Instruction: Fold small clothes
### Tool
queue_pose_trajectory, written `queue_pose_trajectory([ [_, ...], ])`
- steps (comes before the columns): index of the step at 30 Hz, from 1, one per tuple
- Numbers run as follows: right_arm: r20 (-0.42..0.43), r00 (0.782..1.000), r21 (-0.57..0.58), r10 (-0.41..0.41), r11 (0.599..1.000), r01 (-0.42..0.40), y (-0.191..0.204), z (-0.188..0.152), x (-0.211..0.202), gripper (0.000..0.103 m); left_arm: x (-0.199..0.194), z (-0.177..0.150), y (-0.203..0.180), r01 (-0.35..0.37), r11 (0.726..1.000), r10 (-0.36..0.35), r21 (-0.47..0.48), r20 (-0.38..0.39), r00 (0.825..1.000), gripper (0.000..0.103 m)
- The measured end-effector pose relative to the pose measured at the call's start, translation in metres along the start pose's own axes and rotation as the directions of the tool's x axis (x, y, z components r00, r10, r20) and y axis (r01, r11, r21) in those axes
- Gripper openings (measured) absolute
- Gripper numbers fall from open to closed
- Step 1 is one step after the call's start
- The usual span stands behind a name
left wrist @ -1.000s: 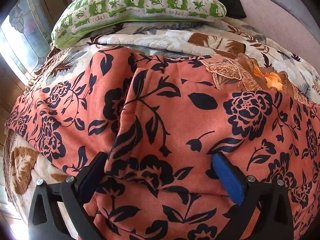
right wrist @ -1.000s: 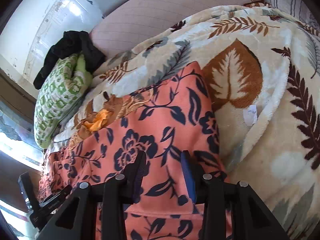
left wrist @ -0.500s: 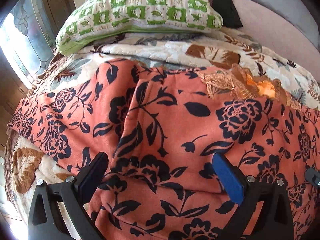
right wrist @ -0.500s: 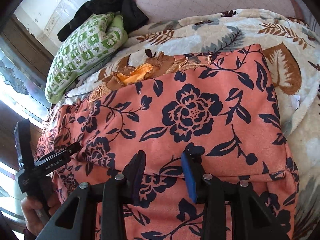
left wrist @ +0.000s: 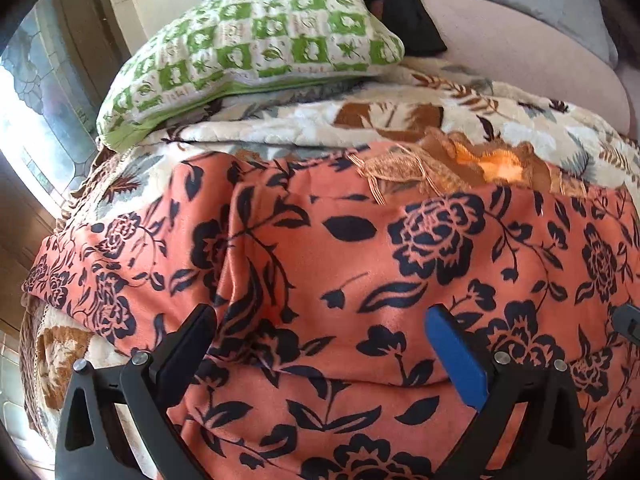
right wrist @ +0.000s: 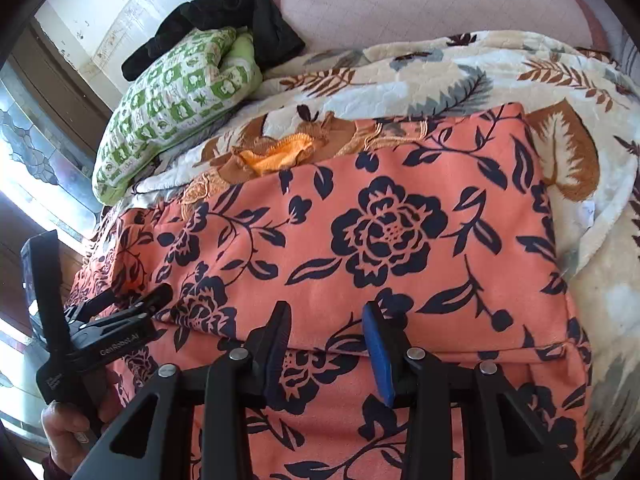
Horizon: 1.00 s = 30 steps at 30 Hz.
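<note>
Right wrist: garment point(right wrist: 384, 240) beneath hand-held gripper point(right wrist: 326, 332)

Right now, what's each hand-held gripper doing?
Left hand-held gripper: wide open, over the floral garment.
Right hand-held gripper: partly open, gripping nothing.

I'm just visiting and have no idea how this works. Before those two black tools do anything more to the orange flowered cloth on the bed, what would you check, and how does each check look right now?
1. Left gripper free of cloth: ok, jaws wide apart above the orange flowered garment.
2. Right gripper grip: cannot tell; jaws partly open over the folded edge, pinch not clear.
3. Folded layer lying flat: ok in the right wrist view; a ridge shows in the left wrist view, not ok there.
4. Embroidered orange piece clear of the fold: ok, it lies beyond the far edge.
5. Green pillow out of the way: ok.
</note>
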State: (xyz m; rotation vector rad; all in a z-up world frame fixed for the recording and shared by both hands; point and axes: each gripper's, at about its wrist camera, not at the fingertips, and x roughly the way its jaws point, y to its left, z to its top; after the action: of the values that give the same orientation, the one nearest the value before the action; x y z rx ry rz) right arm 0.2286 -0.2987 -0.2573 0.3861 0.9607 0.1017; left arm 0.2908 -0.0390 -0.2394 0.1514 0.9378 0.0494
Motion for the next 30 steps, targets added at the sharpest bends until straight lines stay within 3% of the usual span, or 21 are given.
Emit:
queue_pose_trajectory([
  [3,0.015,0.999,0.005,-0.029,1.000,0.029,-0.006,0.003,-0.002,0.041,0.010,0.002,0.015,-0.012,0.998,0.009,-0.060,-0.054,0.999,0.103],
  [6,-0.060,0.997,0.029,-0.044,0.999,0.046,-0.015,0.000,0.016,0.042,0.040,-0.006,0.018,-0.019,0.998,0.008,-0.062,-0.167,0.986,0.103],
  [9,-0.043,0.997,-0.011,-0.069,0.998,0.069,-0.007,0.001,0.014,0.042,0.030,-0.003,0.010,-0.031,0.999,0.027,-0.031,-0.132,0.991,0.103],
  [11,-0.014,1.000,-0.010,-0.027,1.000,0.027,-0.003,0.001,0.007,0.042,0.021,-0.003,0.008,0.005,1.000,-0.008,-0.031,-0.088,0.996,0.103],
  [14,0.034,0.999,-0.031,-0.007,1.000,0.008,0.005,0.000,-0.002,0.042,0.006,0.000,0.002,-0.006,1.000,0.006,-0.010,-0.019,1.000,0.103],
  [16,0.044,0.999,-0.043,0.003,0.999,-0.001,0.009,-0.002,-0.001,0.044,0.010,-0.001,-0.003,0.006,1.000,-0.005,0.022,-0.042,0.999,0.103],
  [18,-0.027,1.000,-0.037,0.010,0.999,-0.011,0.008,-0.006,0.014,0.049,0.028,-0.007,-0.010,-0.014,0.997,0.022,0.072,-0.118,0.993,0.103],
  [20,-0.027,1.000,-0.039,-0.001,0.999,0.000,0.007,-0.011,0.022,0.049,0.025,-0.008,-0.010,-0.016,0.997,0.022,0.069,-0.090,0.996,0.103],
  [24,-0.024,1.000,-0.063,-0.010,0.998,0.008,0.012,-0.011,0.016,0.052,0.004,0.003,0.012,0.060,0.997,-0.062,-0.046,-0.032,0.998,0.103],
  [27,-0.036,0.999,-0.042,0.008,0.999,-0.010,0.007,-0.010,0.019,0.052,-0.012,0.010,0.045,0.073,0.984,-0.070,-0.160,0.025,0.997,0.103],
  [30,-0.039,0.999,-0.048,0.006,0.999,-0.008,0.008,-0.010,0.020,0.052,-0.025,0.013,0.092,0.048,0.955,-0.024,-0.294,0.082,0.996,0.103],
])
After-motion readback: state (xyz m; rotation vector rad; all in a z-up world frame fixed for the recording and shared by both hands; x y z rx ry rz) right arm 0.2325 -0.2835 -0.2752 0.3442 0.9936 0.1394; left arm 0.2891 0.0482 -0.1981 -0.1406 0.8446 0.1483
